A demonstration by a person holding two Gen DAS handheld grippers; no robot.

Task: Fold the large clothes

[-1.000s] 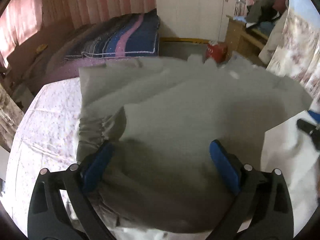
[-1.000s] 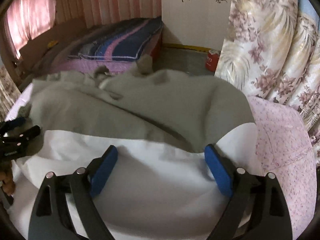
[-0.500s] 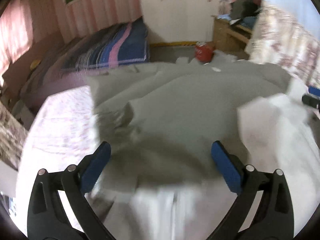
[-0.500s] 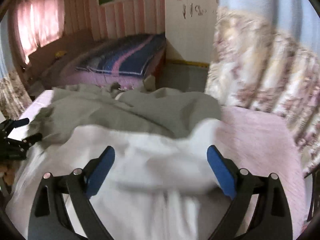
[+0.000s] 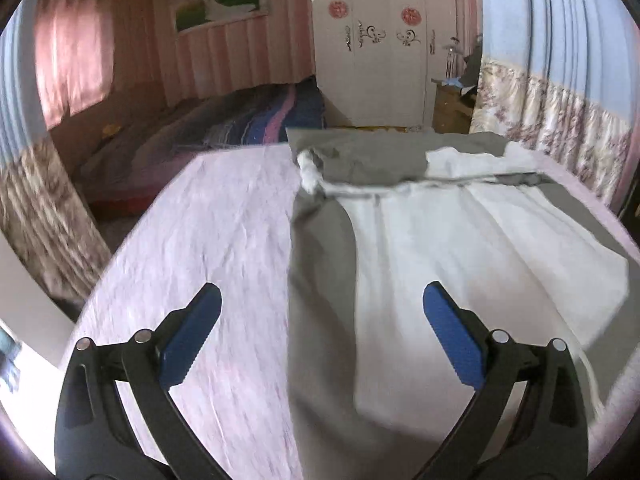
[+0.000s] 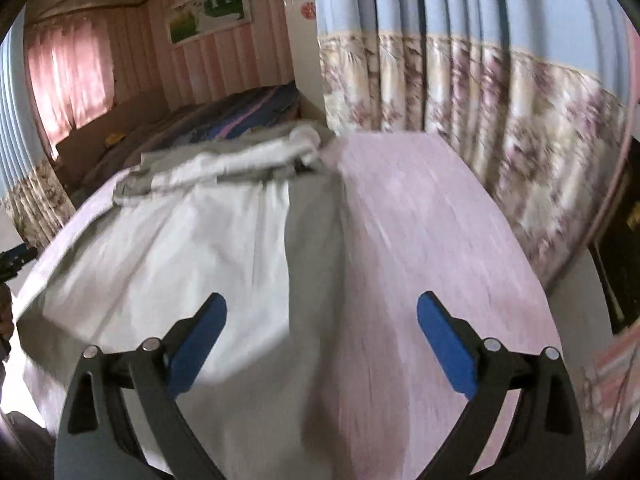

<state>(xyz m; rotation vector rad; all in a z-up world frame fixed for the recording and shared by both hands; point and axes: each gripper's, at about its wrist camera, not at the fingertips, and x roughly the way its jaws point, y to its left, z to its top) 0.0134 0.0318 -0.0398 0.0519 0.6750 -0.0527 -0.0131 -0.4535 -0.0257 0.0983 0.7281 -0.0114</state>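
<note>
Both the left gripper [image 5: 320, 324] and right gripper [image 6: 322, 330], fingers spread and empty, have pulled back from the grey-and-white garment [image 5: 460, 248], leaving it folded lengthwise on the bed [image 5: 208, 240].

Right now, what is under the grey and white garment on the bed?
The garment lies spread on a pink floral bedsheet, which shows bare on both sides of it. What lies directly beneath the cloth is covered, so I cannot tell whether anything else is there.
</note>
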